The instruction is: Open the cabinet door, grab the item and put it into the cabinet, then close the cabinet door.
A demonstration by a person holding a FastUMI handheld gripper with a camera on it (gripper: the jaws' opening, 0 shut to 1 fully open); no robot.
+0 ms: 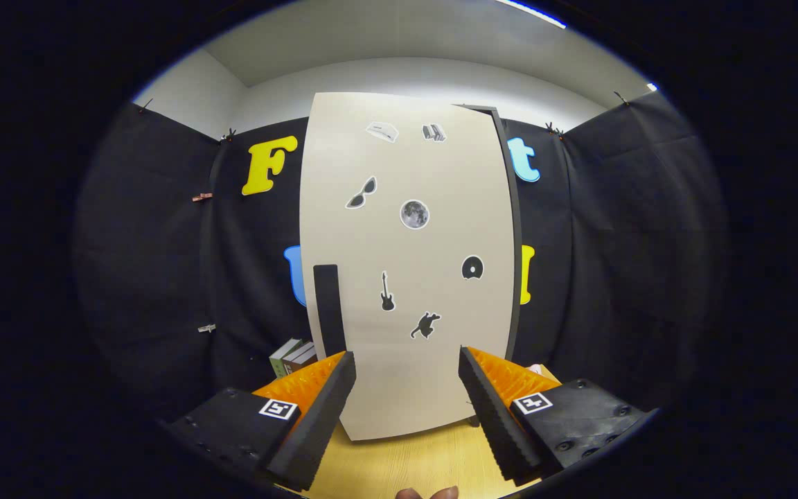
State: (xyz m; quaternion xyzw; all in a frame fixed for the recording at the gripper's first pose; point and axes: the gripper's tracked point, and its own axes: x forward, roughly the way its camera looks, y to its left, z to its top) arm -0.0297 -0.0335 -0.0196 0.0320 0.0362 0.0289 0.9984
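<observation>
At the centre of the frame stands the cabinet door [406, 277], a tall pale panel that appears closed or nearly so; a dark edge of the cabinet [513, 242] shows along its right side. Stickers are scattered over the door face: sunglasses [361, 193] in the upper left part, a moon disc [414, 214] beside them, a guitar [387, 292] lower down, a dark disc [472, 267] to the right, and two small pale ones near the top. A dark vertical handle [328, 310] sits on the left edge of the door, just above the left finger. At the bottom of the frame the gripper [406, 378] is wide open, its two fingers well apart and holding nothing; the lower part of the door lies just ahead, between them. The cabinet stands on a light wooden table [406, 464], visible at lower centre. Left of the door, just beyond the left finger, a few books [293, 357] rest against the black cloth wall; whether these are the item to be stowed cannot be told. Fingertips of the person [427, 493] show at the bottom edge of the frame.
</observation>
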